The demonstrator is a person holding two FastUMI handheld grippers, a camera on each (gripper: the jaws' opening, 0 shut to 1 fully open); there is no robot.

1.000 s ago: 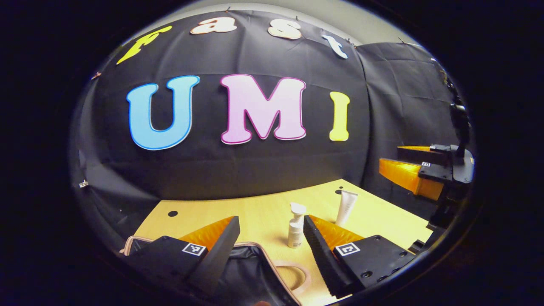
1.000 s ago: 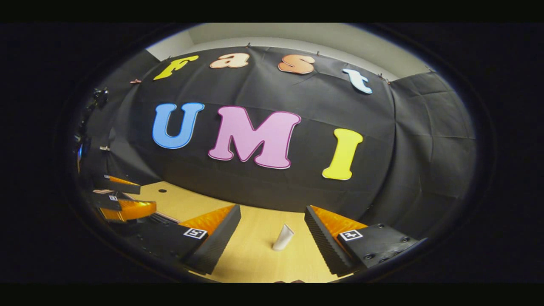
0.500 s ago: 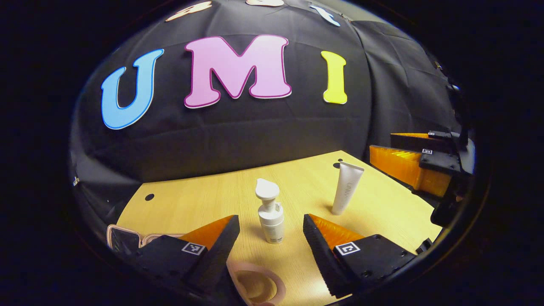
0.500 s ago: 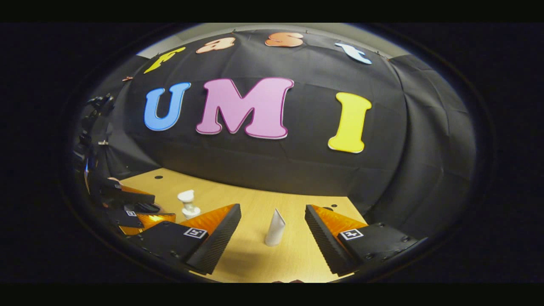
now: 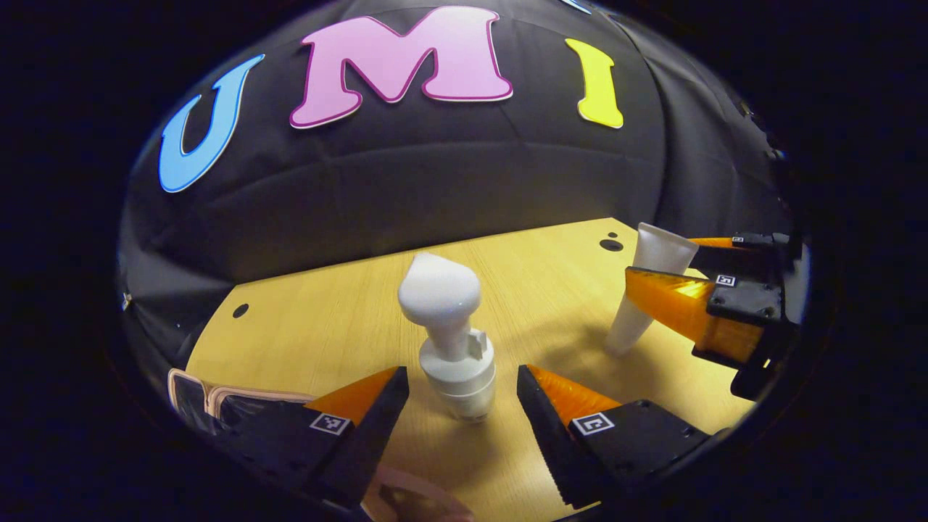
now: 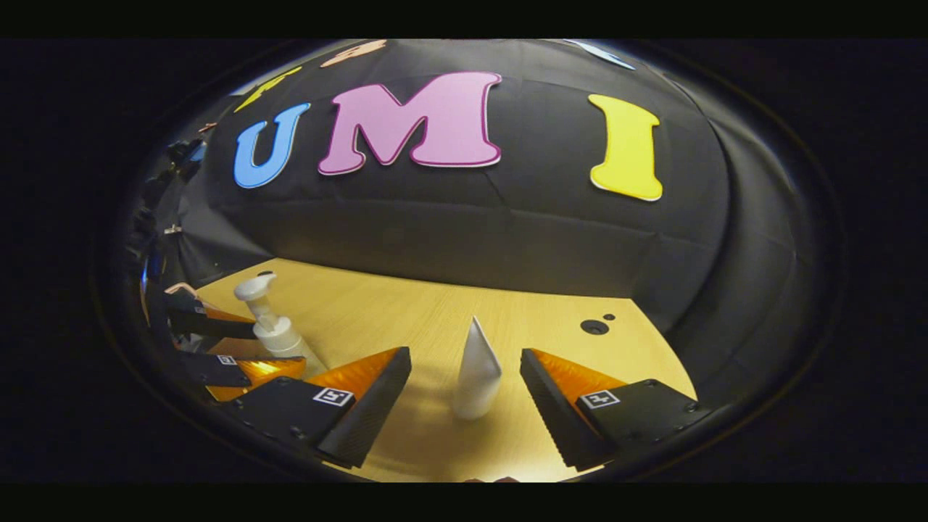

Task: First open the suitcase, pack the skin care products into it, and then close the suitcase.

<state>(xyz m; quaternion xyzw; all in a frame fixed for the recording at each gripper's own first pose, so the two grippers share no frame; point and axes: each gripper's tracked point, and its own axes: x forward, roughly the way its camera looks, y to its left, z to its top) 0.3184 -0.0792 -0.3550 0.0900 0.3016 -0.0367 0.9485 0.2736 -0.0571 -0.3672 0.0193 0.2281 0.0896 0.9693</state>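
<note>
A white pump bottle (image 5: 449,341) stands upright on the wooden table (image 5: 326,319), between the spread fingers of my left gripper (image 5: 462,371), which is open and not pressing on it. A white tube (image 6: 476,370) stands on its cap between the fingers of my open right gripper (image 6: 465,355). In the left gripper view the tube (image 5: 645,290) sits at the right with the right gripper (image 5: 663,262) around it. In the right gripper view the bottle (image 6: 272,326) and left gripper (image 6: 268,348) are at the left. The pink-edged suitcase (image 5: 194,384) peeks in at lower left.
The suitcase's pink handle (image 5: 413,502) lies at the bottom edge under my left gripper. Black cloth walls close off the table (image 6: 377,312) at the back and right. Small round holes (image 6: 594,327) mark the table's far corners.
Both grippers have moved forward and down. The bottle now sits between the left fingers and the tube between the right fingers; both were farther ahead before.
</note>
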